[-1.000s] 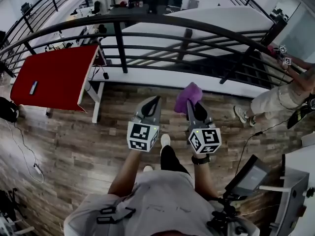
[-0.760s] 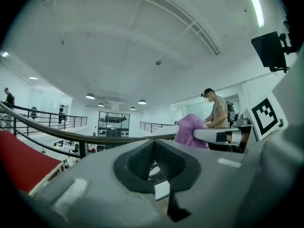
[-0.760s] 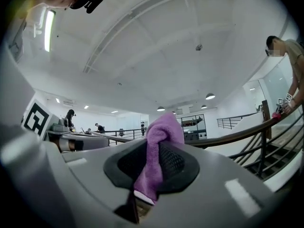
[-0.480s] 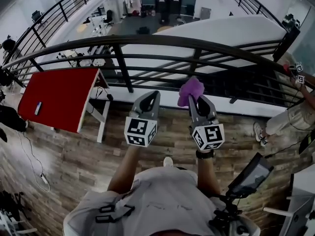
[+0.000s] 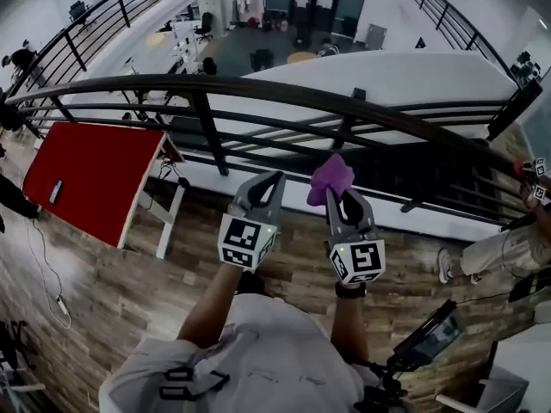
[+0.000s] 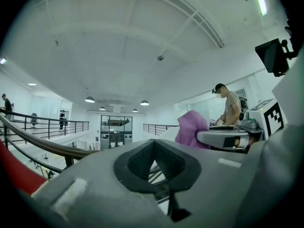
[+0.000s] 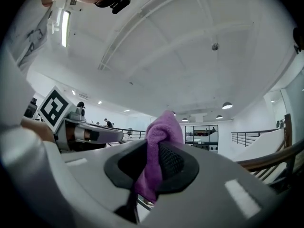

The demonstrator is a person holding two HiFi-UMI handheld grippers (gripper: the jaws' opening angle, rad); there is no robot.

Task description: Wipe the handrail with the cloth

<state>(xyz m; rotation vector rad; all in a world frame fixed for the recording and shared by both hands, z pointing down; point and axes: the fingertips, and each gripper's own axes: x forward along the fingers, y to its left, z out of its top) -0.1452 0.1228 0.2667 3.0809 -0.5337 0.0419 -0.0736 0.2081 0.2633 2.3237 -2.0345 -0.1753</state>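
A purple cloth is held ready, short of the handrail.
The right gripper pinches the purple cloth between its jaws, raising it near the dark handrail but apart from it. The left gripper, just beside, has its jaws pressed together on nothing. By the look of it, the cloth is secured and wiping has not begun; the whole rail is left to do.

Saw a red table at centre left of the head view, with a phone on top. Found wood floor across the lower frame, with cables at lower left. Spotted a person at the right edge, a screen at lower right, and desks at upper centre.
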